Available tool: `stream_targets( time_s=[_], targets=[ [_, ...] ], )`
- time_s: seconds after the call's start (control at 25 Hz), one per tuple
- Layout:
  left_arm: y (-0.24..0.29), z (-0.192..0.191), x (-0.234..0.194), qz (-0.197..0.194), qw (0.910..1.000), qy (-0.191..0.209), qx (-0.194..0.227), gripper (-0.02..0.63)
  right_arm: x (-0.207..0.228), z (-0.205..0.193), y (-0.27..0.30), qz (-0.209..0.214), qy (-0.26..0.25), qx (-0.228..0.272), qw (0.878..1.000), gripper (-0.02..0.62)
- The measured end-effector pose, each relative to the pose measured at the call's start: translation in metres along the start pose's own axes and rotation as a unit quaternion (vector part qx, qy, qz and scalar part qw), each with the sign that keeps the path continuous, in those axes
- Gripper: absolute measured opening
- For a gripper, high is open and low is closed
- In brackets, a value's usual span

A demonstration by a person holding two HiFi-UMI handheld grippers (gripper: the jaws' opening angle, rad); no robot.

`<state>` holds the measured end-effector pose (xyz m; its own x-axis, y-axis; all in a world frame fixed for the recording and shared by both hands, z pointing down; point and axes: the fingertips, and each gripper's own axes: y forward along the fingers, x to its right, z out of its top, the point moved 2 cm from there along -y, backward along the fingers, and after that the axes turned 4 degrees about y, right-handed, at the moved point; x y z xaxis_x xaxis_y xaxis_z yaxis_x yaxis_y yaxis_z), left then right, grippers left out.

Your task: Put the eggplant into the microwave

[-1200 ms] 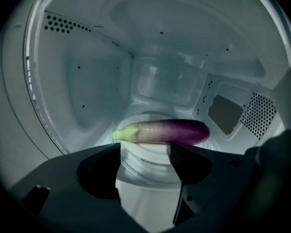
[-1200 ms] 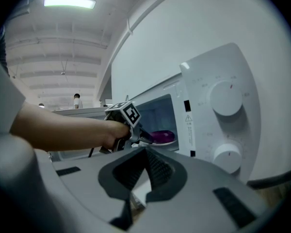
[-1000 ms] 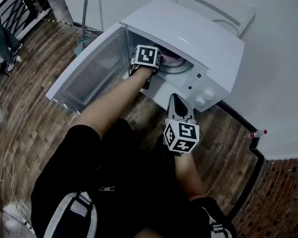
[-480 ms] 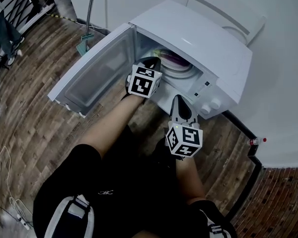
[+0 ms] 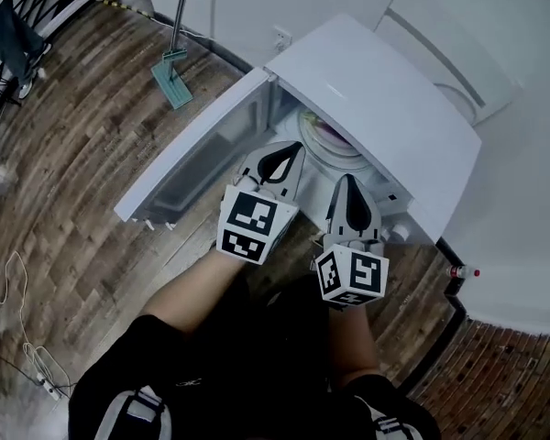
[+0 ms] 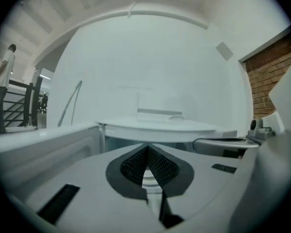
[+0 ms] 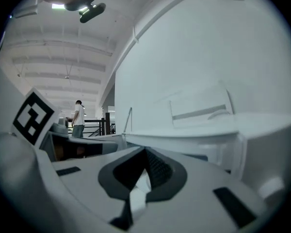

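Now the left gripper [image 6: 146, 152] has its fingers pressed together with nothing between them, and the right gripper's [image 7: 145, 155] fingers are likewise together and empty. Both hang side by side just outside the microwave [image 5: 385, 99], whose door [image 5: 188, 168] stands open. Inside, the purple eggplant [image 5: 322, 134] lies on the round plate [image 5: 346, 157], partly hidden.

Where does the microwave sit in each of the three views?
Head view: microwave at upper centre-right, door swung open to the left.
Left gripper view: microwave dead centre, seen edge-on at top level.
Right gripper view: microwave across the right half.
Shared landmark: the mop against the wall, left of the microwave.
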<state>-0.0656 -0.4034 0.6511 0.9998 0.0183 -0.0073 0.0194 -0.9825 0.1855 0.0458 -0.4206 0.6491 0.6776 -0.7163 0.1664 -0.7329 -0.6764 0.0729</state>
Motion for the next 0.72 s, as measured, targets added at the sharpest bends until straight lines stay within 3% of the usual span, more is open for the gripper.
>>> stream_targets(
  time_s=[0.16,0.48,0.6,0.72],
  targets=[
    [-0.038,0.095,0.010,-0.021,0.9992,-0.033,-0.011,-0.002,-0.025,0.095,-0.007,-0.012,-0.006,-0.017,1.000,0.012],
    [-0.118,0.316,0.034,-0.024,0.9993,0.005,-0.027,-0.002,-0.075,0.320,-0.055,-0.037,-0.006,-0.025,0.999,0.012],
    [-0.141,0.369,0.035,-0.012,0.9995,0.010,-0.027,-0.002,-0.090,0.378,-0.078,-0.043,-0.005,-0.010,0.999,0.012],
    [-0.157,0.391,0.040,-0.011,0.9997,0.011,-0.020,-0.002,-0.099,0.403,-0.095,-0.046,-0.008,0.010,0.999,0.012]
  ],
)
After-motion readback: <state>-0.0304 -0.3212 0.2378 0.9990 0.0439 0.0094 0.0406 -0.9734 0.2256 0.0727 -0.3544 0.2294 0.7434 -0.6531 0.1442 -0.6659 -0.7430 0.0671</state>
